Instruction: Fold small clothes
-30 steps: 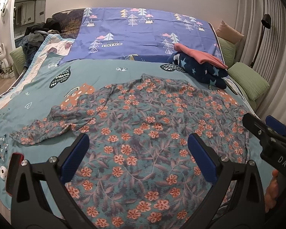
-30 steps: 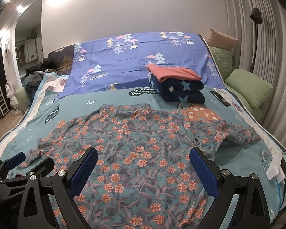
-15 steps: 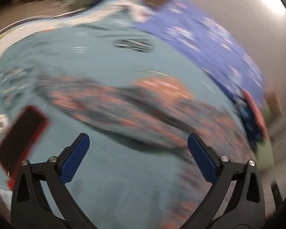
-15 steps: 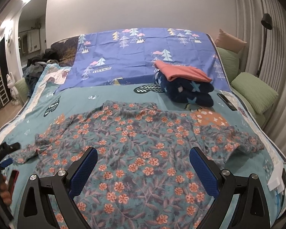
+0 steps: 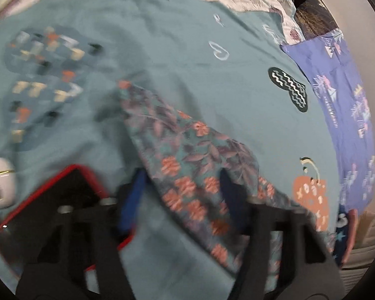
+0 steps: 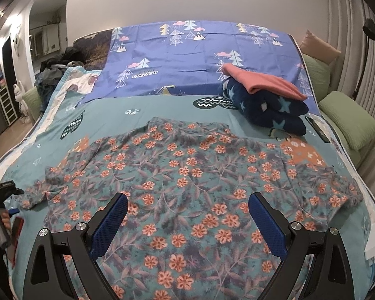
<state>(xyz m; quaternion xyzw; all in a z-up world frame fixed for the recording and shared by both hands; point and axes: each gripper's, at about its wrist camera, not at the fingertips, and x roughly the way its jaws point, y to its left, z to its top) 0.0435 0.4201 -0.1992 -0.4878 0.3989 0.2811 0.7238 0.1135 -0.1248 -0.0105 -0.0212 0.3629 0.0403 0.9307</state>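
Teal quilted bedspread [image 6: 142, 110] carried the teal floral fleece top [image 6: 187, 175] spread flat, and I judged its left sleeve [image 5: 185, 150] needed a grip near the cuff, so my left gripper [image 5: 182, 195] had just been narrowing around it, pads not clearly pinching, while my right gripper [image 6: 187, 222] hung wide above the hem.
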